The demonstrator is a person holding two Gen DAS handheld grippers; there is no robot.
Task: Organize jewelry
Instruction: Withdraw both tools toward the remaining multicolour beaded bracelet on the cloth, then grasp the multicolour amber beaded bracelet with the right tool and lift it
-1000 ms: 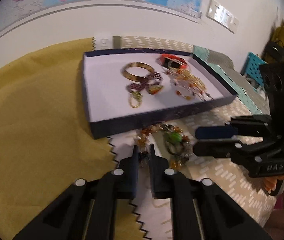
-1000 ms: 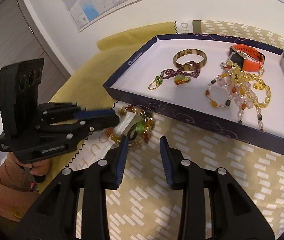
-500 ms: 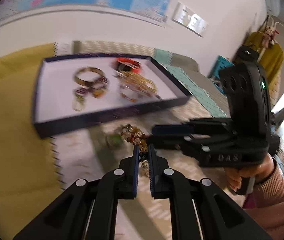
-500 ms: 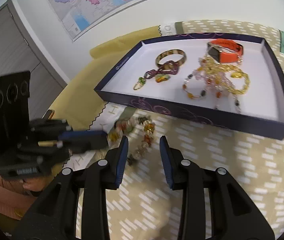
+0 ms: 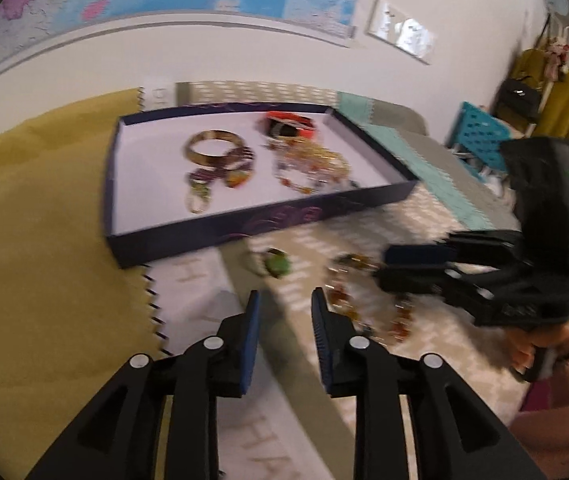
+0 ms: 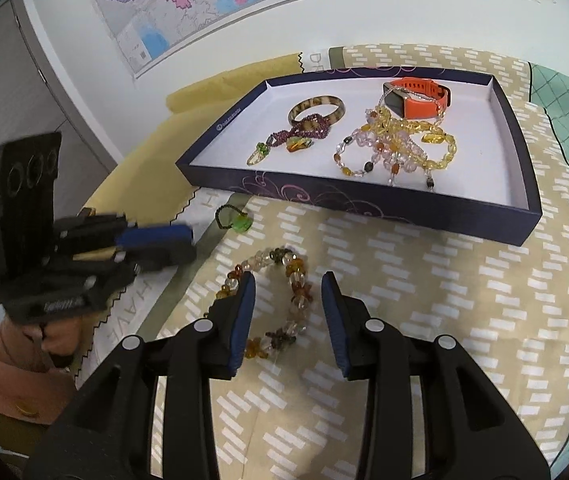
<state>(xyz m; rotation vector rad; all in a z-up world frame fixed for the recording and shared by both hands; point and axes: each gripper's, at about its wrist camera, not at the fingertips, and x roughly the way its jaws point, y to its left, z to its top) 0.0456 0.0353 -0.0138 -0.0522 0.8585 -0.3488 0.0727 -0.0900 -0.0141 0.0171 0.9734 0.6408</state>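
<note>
**Jewellery lot: tray part-filled, two pieces outside**

Cloth: beige, white-dashed, spread under both grippers; a yellow cloth lay to the left of the left gripper.

Tray: dark blue walls, white floor, ahead of both grippers, resting on the cloths. It held the five items below.

Left gripper: fingers set wide apart, nothing between them, raised over a white strip of cloth. In the right wrist view it sat to the left of the right gripper.

Right gripper: fingers wide, holding nothing, hovering over the loose bracelet. In the left wrist view it reached in from the right, blurred.

Bracelet: amber and clear beads, outside the tray, flat on the beige cloth, its loop lying between and just ahead of the right gripper's fingers.

Bead strands: yellow and clear, heaped in the tray ahead of the right gripper.

Watch: orange strap, at the tray's far side, touching the strands.

Bangle: tortoiseshell, far left part of the tray.

Purple strand: just before the bangle, overlapping it.

Ring: green stone, in the tray, near its front wall.

Green charm: on a dark loop, outside the tray, on the cloth between the tray's front wall and the left gripper.
</note>
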